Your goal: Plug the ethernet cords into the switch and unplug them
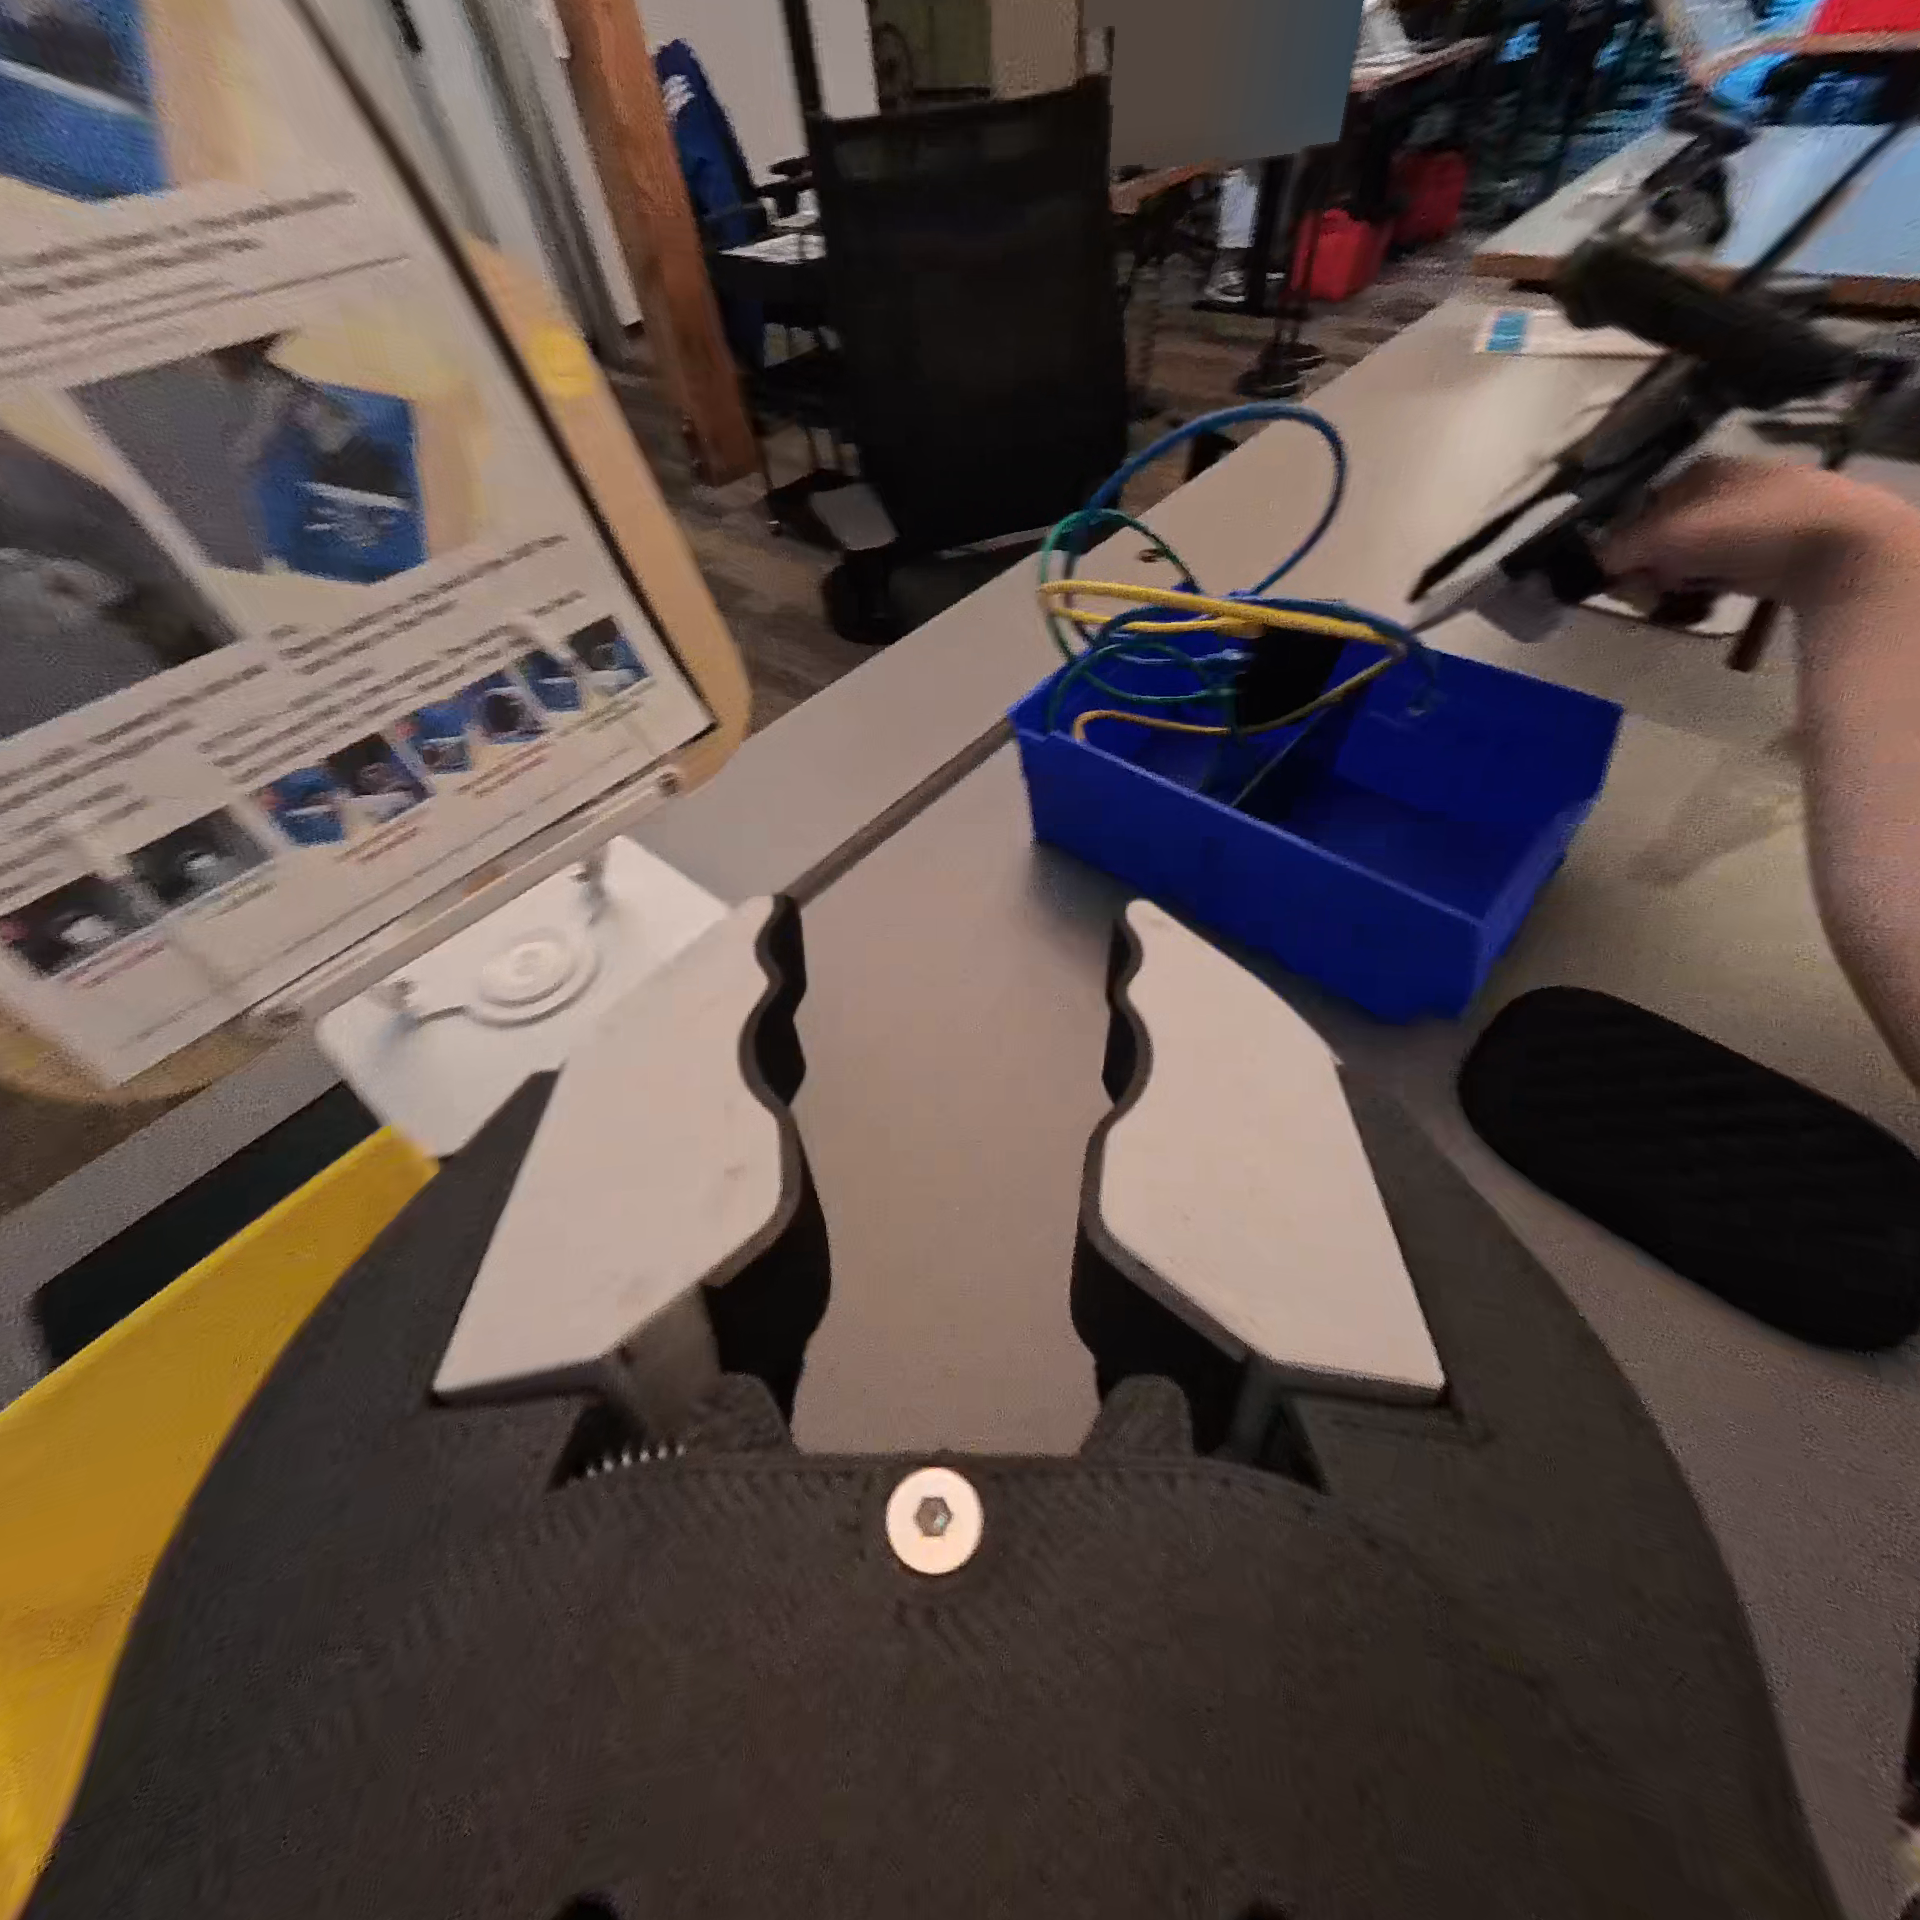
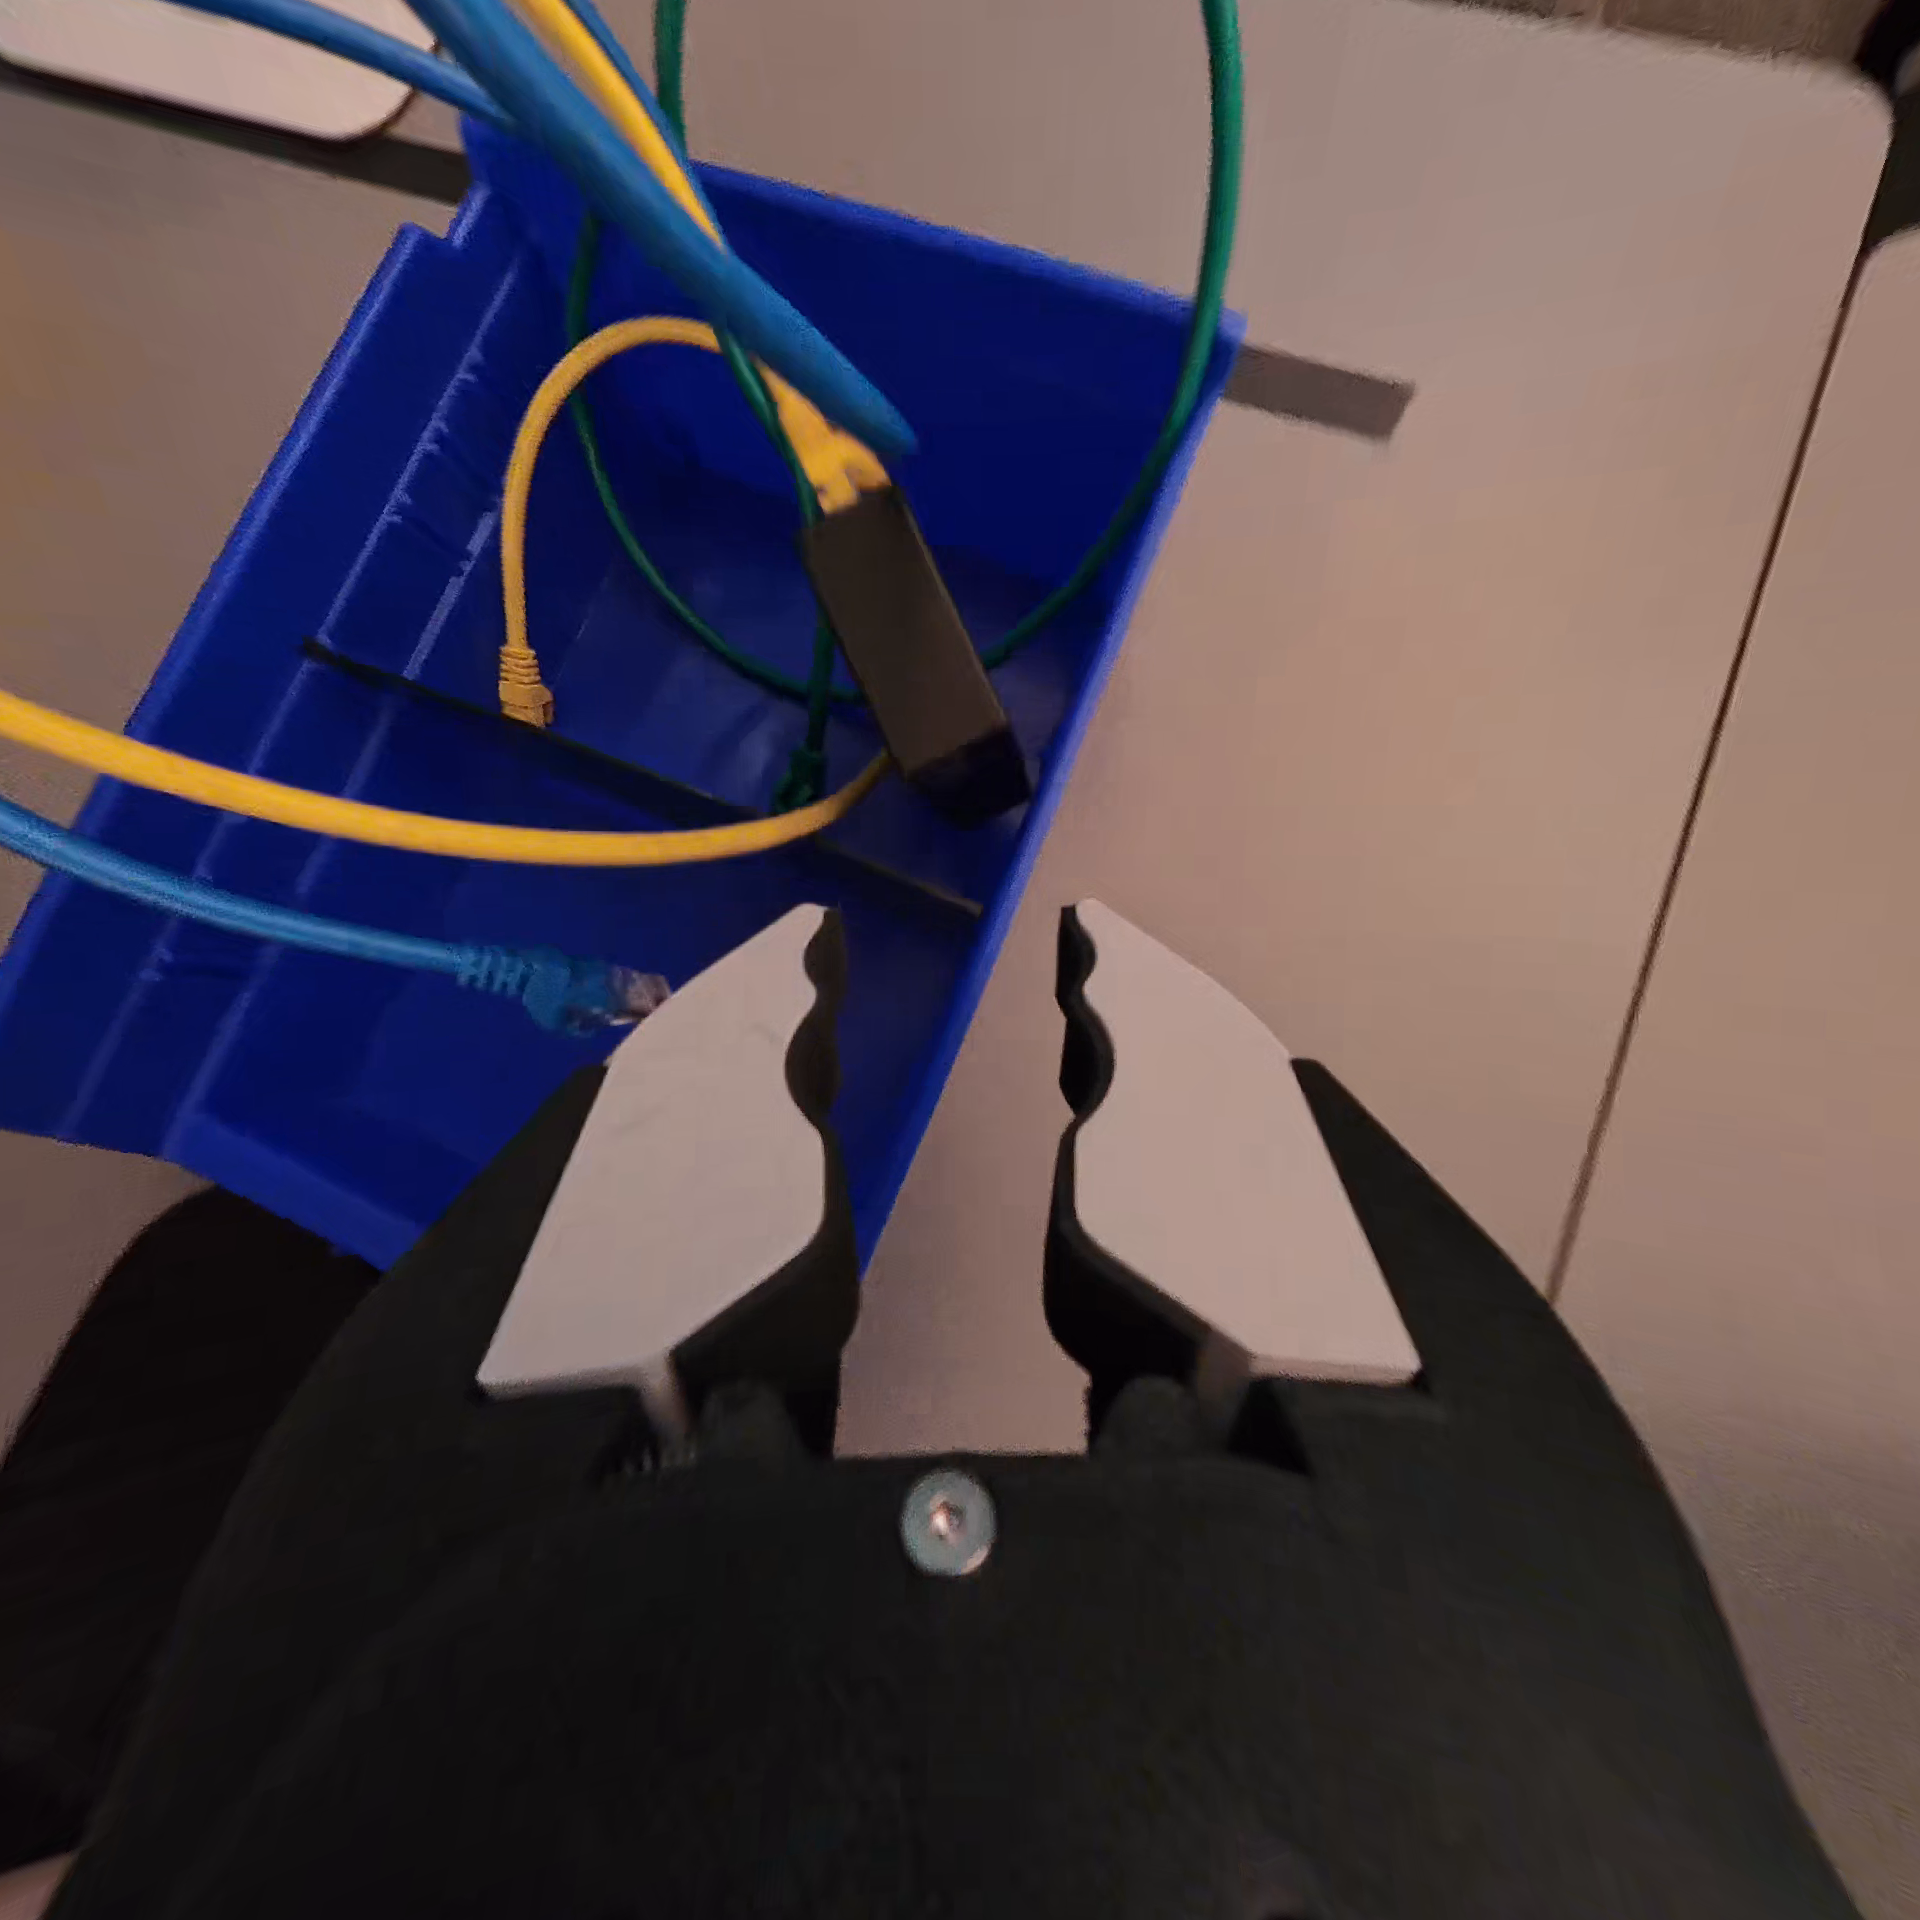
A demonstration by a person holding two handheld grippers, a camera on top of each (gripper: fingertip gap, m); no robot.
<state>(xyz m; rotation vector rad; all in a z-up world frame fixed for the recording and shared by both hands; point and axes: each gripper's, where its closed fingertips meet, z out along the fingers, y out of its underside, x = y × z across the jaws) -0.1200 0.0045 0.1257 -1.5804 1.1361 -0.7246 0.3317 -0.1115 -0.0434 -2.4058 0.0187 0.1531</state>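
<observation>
Grey table (image 1: 935,1143), blue bin (image 1: 1299,862), perhaps office

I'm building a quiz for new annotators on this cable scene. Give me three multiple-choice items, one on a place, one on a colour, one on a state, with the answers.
1. Where is the black switch?
A. inside the blue bin
B. on the table beside the bin
C. held in a gripper

2. What colour is the cord whose loose plug lies nearest the right gripper?
A. green
B. blue
C. yellow

3. In what state is the left gripper?
A. shut on a cord
B. shut and empty
C. open and empty

Answers:
1 A, the switch stands tilted within the bin's walls.
2 B, the blue cord ends in a plug just beside the right gripper's finger.
3 C, only bare table shows between its spread fingers.
</observation>
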